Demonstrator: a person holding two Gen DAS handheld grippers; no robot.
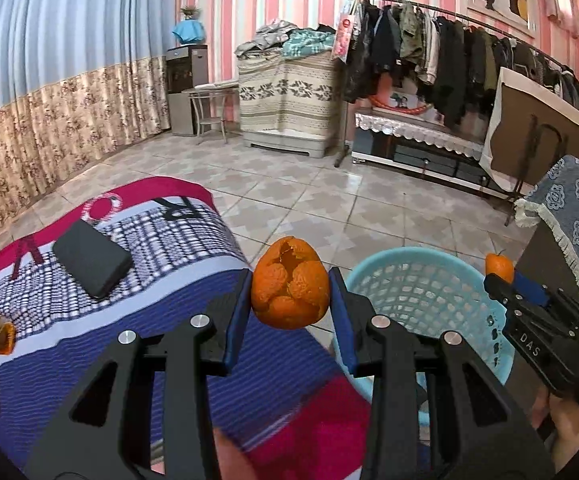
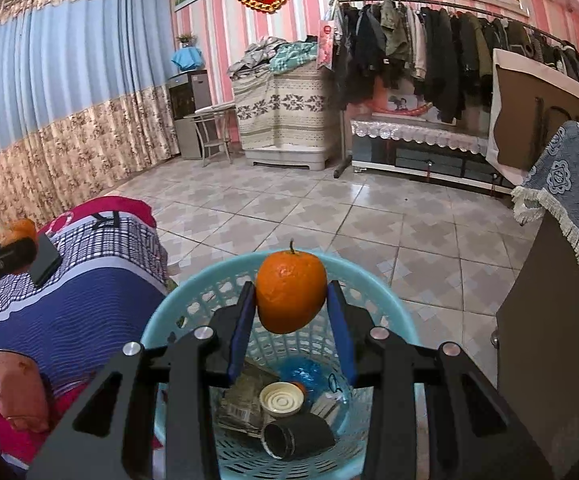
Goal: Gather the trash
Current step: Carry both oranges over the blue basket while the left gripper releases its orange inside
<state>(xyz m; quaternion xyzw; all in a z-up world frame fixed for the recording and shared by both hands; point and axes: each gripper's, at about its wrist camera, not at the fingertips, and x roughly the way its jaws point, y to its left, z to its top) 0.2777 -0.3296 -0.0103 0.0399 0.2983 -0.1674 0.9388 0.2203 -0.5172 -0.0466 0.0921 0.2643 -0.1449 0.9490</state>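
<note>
over the basket (image 2: 169, 320), right fingers (image 2: 291, 312) clamp an orange (image 2: 291, 292); left fingers (image 1: 289, 300), beside its rim, clamp orange peel (image 1: 289, 288), which may drop outside.

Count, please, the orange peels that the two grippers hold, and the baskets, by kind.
Orange peels held: 2, one in the left gripper (peel), one in the right gripper (peel)
Blue baskets: 1
Total: 3
</note>
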